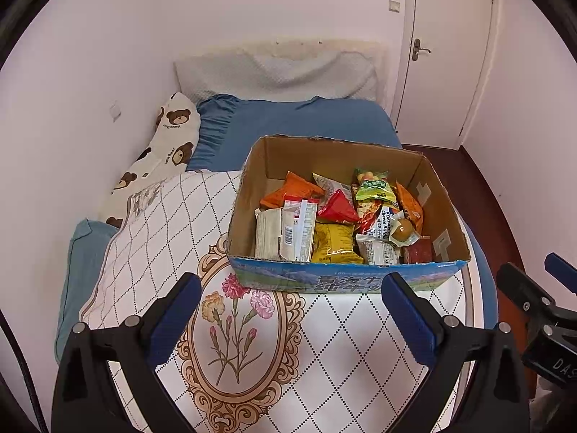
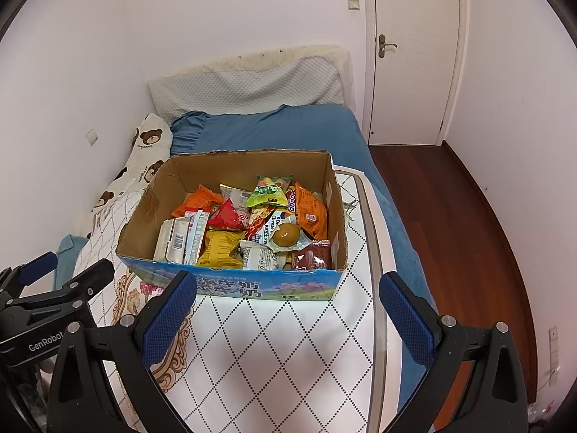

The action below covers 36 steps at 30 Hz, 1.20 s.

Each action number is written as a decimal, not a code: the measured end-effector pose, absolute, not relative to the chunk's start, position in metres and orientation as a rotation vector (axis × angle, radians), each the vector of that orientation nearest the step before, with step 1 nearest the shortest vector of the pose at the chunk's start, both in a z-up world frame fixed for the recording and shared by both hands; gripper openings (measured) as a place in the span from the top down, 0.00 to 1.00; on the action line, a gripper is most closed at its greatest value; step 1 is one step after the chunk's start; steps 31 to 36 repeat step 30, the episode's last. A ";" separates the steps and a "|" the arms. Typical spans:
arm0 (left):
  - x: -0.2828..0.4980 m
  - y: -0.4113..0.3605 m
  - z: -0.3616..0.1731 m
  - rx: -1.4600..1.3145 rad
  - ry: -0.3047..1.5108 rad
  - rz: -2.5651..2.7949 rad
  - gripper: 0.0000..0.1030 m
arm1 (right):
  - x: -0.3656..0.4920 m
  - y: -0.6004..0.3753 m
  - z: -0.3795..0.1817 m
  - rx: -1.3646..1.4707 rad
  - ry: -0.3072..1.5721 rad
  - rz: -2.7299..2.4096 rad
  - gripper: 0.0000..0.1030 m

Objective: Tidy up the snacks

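Note:
An open cardboard box (image 1: 252, 187) (image 2: 144, 213) with a blue printed front stands on a white patterned cloth (image 1: 252, 342) (image 2: 288, 342) on the bed. It holds several snack packs: orange bags (image 1: 288, 189) (image 2: 310, 213), a yellow bag (image 1: 333, 243) (image 2: 220, 247), a green pack (image 1: 373, 184) (image 2: 270, 191), a red pack (image 1: 337, 207) and a wrapped brown egg (image 1: 402, 230) (image 2: 285, 234). My left gripper (image 1: 292, 285) is open and empty, just in front of the box. My right gripper (image 2: 288, 285) is open and empty, also in front of the box.
A blue sheet (image 1: 288, 115) covers the bed, with a bear-print pillow (image 1: 169, 133) at the left wall and a white pillow (image 2: 252, 79) at the head. A white door (image 2: 414, 54) and wooden floor (image 2: 468, 216) lie to the right.

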State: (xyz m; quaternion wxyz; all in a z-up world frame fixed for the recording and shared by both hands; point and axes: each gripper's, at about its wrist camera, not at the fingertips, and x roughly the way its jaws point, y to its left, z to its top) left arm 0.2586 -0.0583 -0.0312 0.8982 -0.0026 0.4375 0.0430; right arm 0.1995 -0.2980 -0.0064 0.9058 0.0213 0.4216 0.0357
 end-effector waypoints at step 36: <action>0.256 -0.057 -0.027 -0.007 0.887 0.080 0.00 | 0.196 -0.303 -0.003 0.055 0.865 0.053 0.00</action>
